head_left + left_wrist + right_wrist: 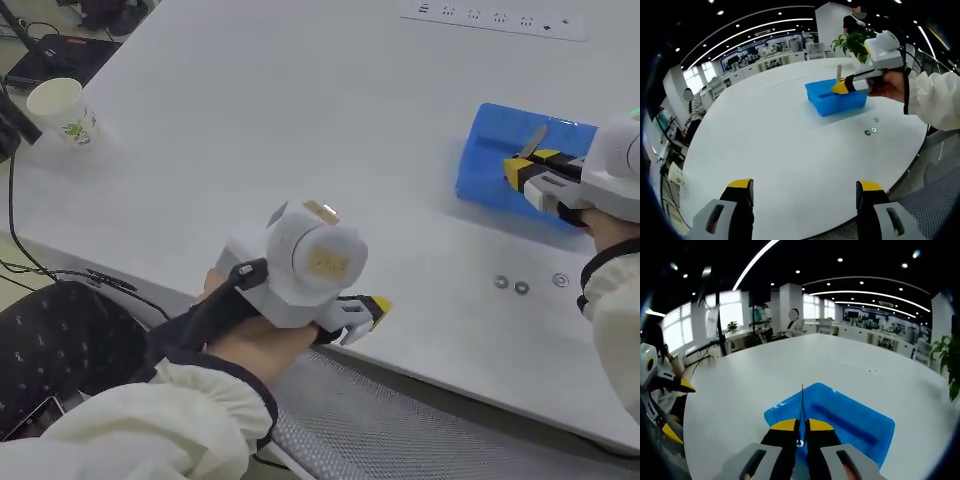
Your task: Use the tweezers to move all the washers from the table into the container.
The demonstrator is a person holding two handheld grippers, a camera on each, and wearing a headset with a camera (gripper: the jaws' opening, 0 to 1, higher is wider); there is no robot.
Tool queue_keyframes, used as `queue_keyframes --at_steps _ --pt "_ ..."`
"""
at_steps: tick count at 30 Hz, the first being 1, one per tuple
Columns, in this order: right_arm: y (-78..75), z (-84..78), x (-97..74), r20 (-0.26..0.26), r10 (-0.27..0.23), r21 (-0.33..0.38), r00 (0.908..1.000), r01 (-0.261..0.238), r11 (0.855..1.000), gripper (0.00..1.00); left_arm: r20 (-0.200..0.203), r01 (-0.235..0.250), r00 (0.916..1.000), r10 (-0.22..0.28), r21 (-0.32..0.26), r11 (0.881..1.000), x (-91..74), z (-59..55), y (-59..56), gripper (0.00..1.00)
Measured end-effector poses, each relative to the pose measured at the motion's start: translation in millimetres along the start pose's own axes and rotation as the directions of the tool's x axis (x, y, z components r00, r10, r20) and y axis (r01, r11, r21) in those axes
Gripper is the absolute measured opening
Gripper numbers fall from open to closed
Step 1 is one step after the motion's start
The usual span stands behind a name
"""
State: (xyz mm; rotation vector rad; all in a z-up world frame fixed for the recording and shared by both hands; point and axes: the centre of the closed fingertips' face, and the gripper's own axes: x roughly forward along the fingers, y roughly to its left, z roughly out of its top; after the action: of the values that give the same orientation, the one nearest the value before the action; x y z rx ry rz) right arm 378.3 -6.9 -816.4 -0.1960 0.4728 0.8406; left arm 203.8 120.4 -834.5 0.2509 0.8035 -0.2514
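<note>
At the white worktop (300, 120), we hold the right claw (522, 172) clamped shut on a pair of slim metal tweezers (801, 399). Their points are aimed over the blue container (488, 165), which sits toward two o'clock in the head view. Whether the tips carry anything is too small for us to tell. Three washers (521, 288) lie loose on the worktop at about six o'clock from the container, near it but apart. Two are just beside each other, and the third washer (560, 280) is a little off toward three o'clock. The left claw (805, 189) hovers at six o'clock by the worktop's near edge, its yellow-tipped jaws wide apart with nothing between them, well apart from the work. We judge the washers to be light, hard, flat metal rings. They look thin enough to lie flush on the smooth matte surface and slick enough to skate away or flip out of a careless pinch. The surest hold looks to be across the rim, one tweezer tip through the hole and the other outside. The tweezers look narrow and springy, so a steady squeeze suits them. The container is a shallow, rectangular plastic box with a raised wall. A paper cup (62, 108) stands far off at ten o'clock.
</note>
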Motion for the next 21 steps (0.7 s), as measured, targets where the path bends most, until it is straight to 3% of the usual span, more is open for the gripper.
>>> queue_keyframes --at_steps 8,12,17,21 --pt "-7.3 18.7 -12.6 0.056 -0.014 0.019 0.9983 0.013 1.0 0.03 0.029 0.006 0.9996 -0.006 -0.016 1.0 -2.0 5.1 -0.4 0.86" --pt "-7.2 26.9 -21.4 0.077 -0.011 0.024 0.997 0.01 1.0 0.03 0.024 0.003 0.9997 -0.002 -0.017 1.0 -1.2 4.1 0.3 0.86" --pt "-2.3 35.2 -33.7 0.109 0.006 0.059 0.994 -0.013 0.998 0.03 0.025 0.005 0.9997 -0.004 -0.017 1.0 -0.9 4.7 -0.4 0.86" --pt "5.4 40.8 -45.6 0.137 0.016 0.049 0.9905 -0.023 0.999 0.03 0.023 0.005 0.9997 -0.005 -0.014 1.0 -0.3 4.4 -0.6 0.85"
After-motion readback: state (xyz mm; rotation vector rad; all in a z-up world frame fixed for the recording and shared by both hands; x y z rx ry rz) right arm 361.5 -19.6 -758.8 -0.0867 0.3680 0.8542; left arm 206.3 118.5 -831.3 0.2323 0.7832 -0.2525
